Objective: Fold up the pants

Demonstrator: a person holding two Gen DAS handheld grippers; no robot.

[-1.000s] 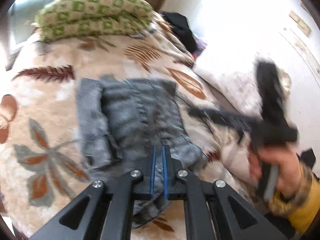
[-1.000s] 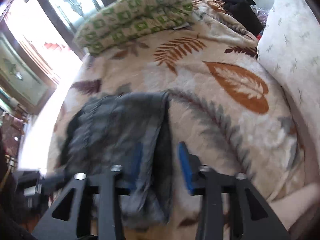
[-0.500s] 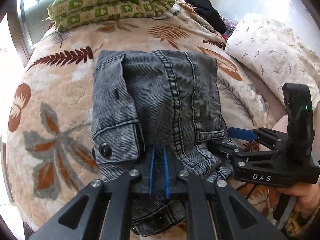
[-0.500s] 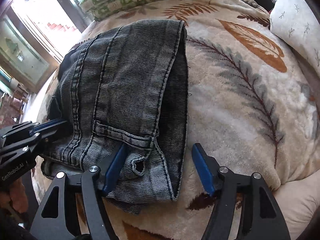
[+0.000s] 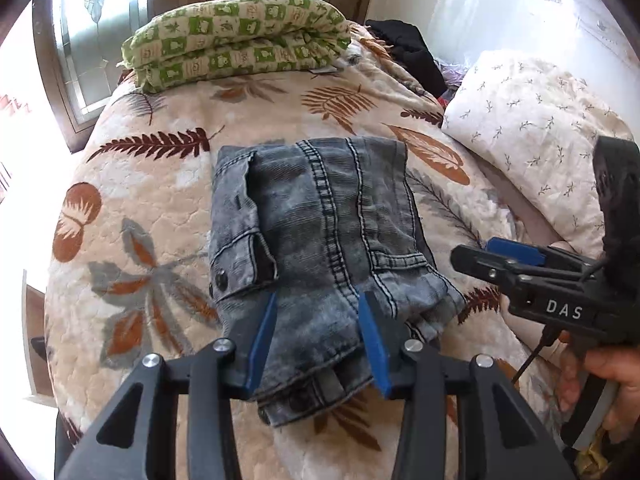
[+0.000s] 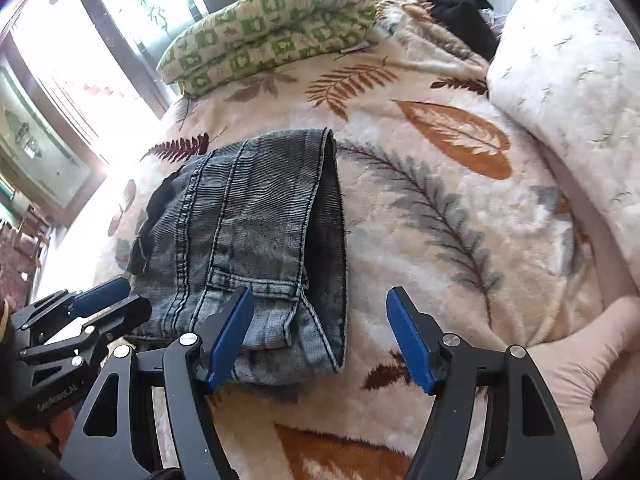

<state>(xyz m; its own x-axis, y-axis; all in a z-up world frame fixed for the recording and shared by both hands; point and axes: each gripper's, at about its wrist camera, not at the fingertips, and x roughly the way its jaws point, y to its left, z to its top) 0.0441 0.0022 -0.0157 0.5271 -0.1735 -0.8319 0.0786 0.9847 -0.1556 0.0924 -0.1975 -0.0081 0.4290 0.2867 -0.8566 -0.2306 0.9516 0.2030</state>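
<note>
1. We see a bed (image 5: pixel 168 216) under a cream blanket (image 6: pixel 440 208) printed with brown and grey leaves, with windows (image 5: pixel 100 36) beyond its far edge.
2. At 12 o'clock on the bed lies one folded green-checked quilt (image 5: pixel 240 44); at 2 o'clock sits one white pillow (image 5: pixel 532 136) with a small sprig print, and a dark garment (image 5: pixel 408 46) lies between them.
3. One pair of grey denim pants (image 5: pixel 320 232) lies folded into a compact block at the centre of the bed, its waistband and snap toward 6 o'clock.
4. The left gripper (image 5: pixel 318 340) points steeply down at the near edge of the pants. Its jaws have just been opening and now stand spread, with denim between the blue pads but not pinched.
5. The right gripper (image 6: pixel 320 344) also tilts down, its jaws spread wide after opening further; one pad is over the pants' near corner, the other over bare blanket.
6. We count two grippers, each held by a hand (image 5: pixel 600 384) at the frame edge.
</note>
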